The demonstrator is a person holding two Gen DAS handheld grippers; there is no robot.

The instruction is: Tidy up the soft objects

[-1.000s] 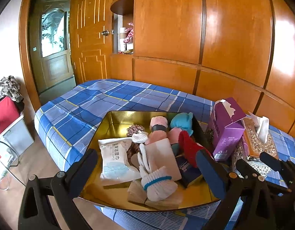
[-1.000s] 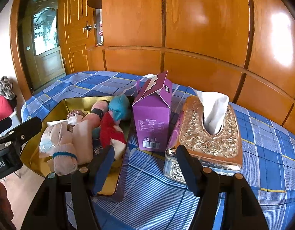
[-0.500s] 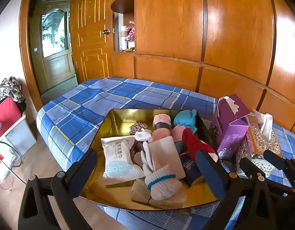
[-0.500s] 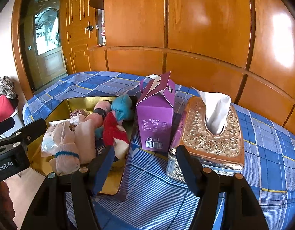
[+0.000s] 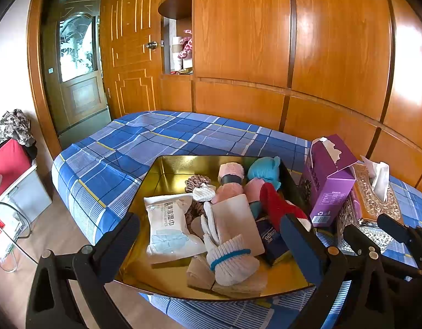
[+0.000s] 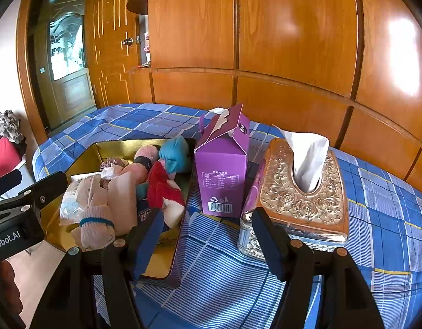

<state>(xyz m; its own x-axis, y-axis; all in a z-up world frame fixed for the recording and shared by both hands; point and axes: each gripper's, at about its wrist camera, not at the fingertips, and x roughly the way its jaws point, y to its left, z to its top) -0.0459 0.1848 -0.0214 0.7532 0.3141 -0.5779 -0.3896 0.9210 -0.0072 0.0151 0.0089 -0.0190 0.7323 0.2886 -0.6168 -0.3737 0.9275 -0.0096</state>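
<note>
A gold tray [image 5: 170, 168] [image 6: 115, 148] sits on the blue plaid bed. It holds soft things: a white sock bundle with a blue band [image 5: 231, 257] [image 6: 97, 226], a red sock [image 5: 276, 205] [image 6: 161, 186], a teal sock ball [image 5: 264, 168] [image 6: 174, 155], pink rolled socks [image 5: 230, 175], a wet-wipes pack [image 5: 170, 224] and a scrunchie [image 5: 194, 182]. My left gripper [image 5: 211, 235] is open and empty, just short of the tray's near edge. My right gripper [image 6: 208, 235] is open and empty, before the purple carton [image 6: 224, 170].
The purple carton [image 5: 328, 181] and an ornate gold tissue box [image 6: 301, 194] [image 5: 375, 197] stand right of the tray. Wooden wardrobe panels rise behind the bed. The bed's left edge drops to the floor, where a red bag [image 5: 8, 161] and a grey bin [image 5: 27, 194] stand.
Both grippers have pulled back and risen slightly, so the tray and boxes sit a little lower and farther in both views. No object has moved.
</note>
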